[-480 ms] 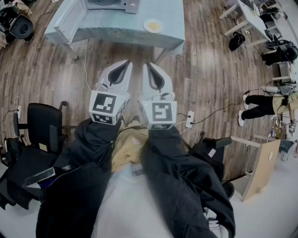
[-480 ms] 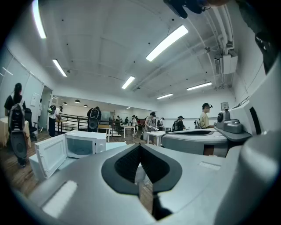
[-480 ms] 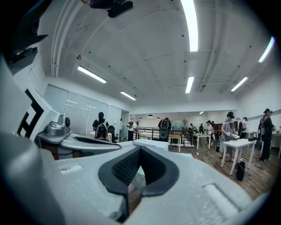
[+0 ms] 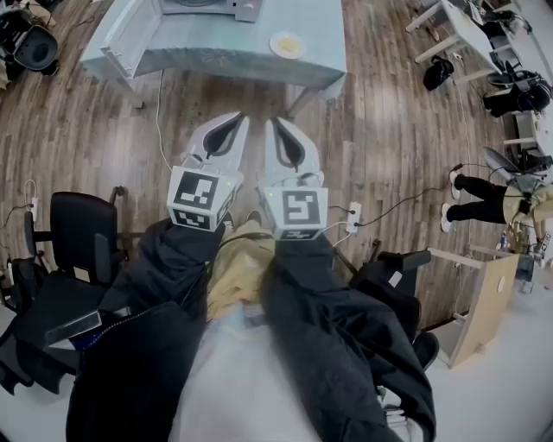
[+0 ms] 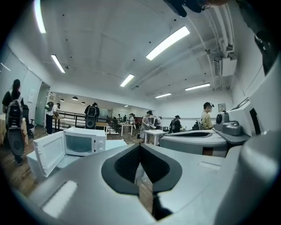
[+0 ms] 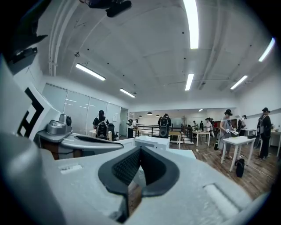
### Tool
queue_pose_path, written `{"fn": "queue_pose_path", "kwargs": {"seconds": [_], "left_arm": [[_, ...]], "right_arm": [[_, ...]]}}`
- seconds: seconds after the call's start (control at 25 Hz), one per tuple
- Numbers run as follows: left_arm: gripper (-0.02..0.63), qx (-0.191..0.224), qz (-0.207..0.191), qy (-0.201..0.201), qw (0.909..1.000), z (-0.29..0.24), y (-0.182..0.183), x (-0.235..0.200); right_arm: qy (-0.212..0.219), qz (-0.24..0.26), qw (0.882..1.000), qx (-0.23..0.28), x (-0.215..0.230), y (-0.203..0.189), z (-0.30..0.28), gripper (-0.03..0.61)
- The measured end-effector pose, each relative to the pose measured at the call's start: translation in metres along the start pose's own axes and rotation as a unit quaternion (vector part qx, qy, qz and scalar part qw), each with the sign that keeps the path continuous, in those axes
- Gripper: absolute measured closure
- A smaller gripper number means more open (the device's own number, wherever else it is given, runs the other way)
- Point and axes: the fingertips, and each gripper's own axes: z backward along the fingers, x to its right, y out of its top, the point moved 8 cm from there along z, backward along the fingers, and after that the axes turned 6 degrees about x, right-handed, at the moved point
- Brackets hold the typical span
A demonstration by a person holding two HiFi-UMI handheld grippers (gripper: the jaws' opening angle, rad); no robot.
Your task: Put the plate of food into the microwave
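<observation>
The head view looks down on the left gripper (image 4: 237,117) and the right gripper (image 4: 273,120), held side by side over the wood floor (image 4: 389,129), well short of the table (image 4: 216,47). Only this view shows the plate (image 4: 287,44). It sits on the table's pale cloth, just right of the microwave (image 4: 207,7), which is cut off by the top edge. It holds something yellow, too small to make out. This view also shows a black chair (image 4: 78,237) at the left and a seated person's legs (image 4: 475,194) at the far right.

The head view does not settle how the jaws stand, but the gripper views do. In the left gripper view, the left gripper (image 5: 140,146) has its tips pressed together, with nothing between the dark pads. The right gripper view shows the same for the right gripper (image 6: 140,148), which is closed and empty.

The left gripper view gives the microwave (image 5: 85,141) a clear front. It is a white box at the left with its door (image 5: 49,153) swung wide open toward the camera's left and the cavity bare. The other gripper's body (image 5: 197,139) fills that view's right side.

In the right gripper view, the microwave (image 6: 151,141) is only a white top peeking above the jaws. Its door is hidden, and the left gripper's body (image 6: 83,143) lies at the left.

Both gripper views also show ceiling lights and several people standing at tables far back in the room.
</observation>
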Motion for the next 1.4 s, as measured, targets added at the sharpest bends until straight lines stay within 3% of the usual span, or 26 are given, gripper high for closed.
{"fn": "queue_pose_path", "kwargs": {"seconds": [0.44, 0.72, 1.04, 1.4], "left_arm": [[0.618, -0.026, 0.008, 0.017, 0.9995, 0.034, -0.016, -0.036], [0.618, -0.033, 0.017, 0.013, 0.9992, 0.025, -0.025, -0.048], [0.618, -0.04, 0.018, 0.005, 0.999, -0.029, -0.029, -0.065], [0.618, -0.029, -0.007, 0.01, 0.9995, -0.122, -0.004, -0.087]], "right_arm": [[0.018, -0.025, 0.999, -0.019, -0.043, -0.02, -0.015, 0.578], [0.039, -0.014, 0.999, -0.032, -0.048, -0.028, -0.028, 0.578], [0.048, -0.017, 0.998, -0.034, -0.014, -0.039, -0.068, 0.578], [0.084, -0.026, 0.996, -0.017, 0.052, -0.03, -0.139, 0.578]]}}
